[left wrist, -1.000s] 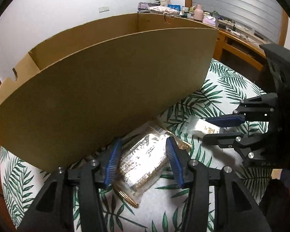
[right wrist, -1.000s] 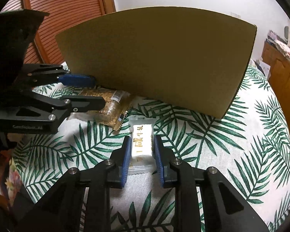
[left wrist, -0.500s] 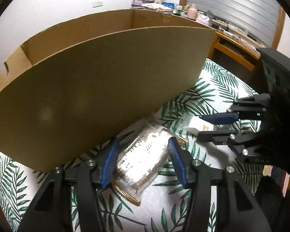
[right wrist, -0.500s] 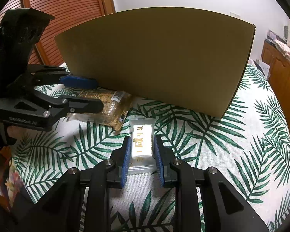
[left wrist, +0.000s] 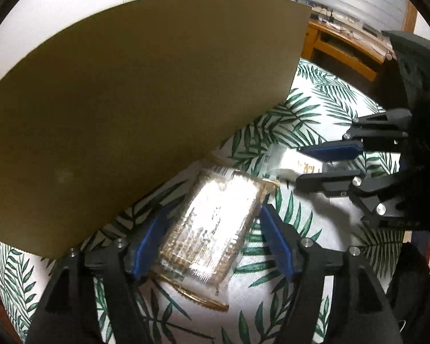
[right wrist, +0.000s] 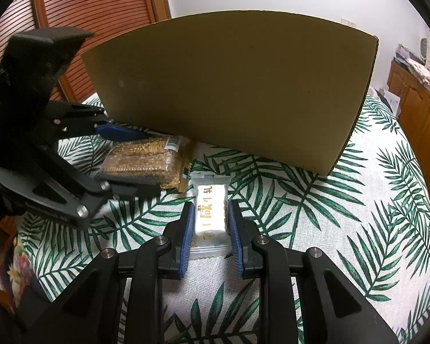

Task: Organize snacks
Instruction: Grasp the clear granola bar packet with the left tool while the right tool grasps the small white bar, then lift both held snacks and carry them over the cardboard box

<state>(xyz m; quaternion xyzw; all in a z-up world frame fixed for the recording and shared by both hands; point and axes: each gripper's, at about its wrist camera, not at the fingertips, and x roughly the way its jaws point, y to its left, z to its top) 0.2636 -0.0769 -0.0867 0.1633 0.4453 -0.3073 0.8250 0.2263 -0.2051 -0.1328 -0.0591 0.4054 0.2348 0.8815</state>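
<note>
Spreading wider than a second ago, the left gripper [left wrist: 212, 240] is opening around the clear snack tray [left wrist: 212, 229] without pressing it. Right gripper [right wrist: 210, 229] stays clamped on the white packet [right wrist: 210, 215], near the cardboard box [right wrist: 229, 91].

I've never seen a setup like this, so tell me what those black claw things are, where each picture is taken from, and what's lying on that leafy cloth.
Those claws are two-finger grippers that a person holds, one in each hand. Each carries a wide-angle camera looking along its fingers, so each picture shows its own claw at the bottom and the other claw to the side.

On the palm-leaf tablecloth stands a cardboard box; only its outer wall shows.

The left gripper straddles a clear pack of golden snacks lying flat. Its jaws are opening and one pad stands clear, so it has no grip.

The right gripper is shut on a small white snack packet with gold lettering, on the cloth.
</note>
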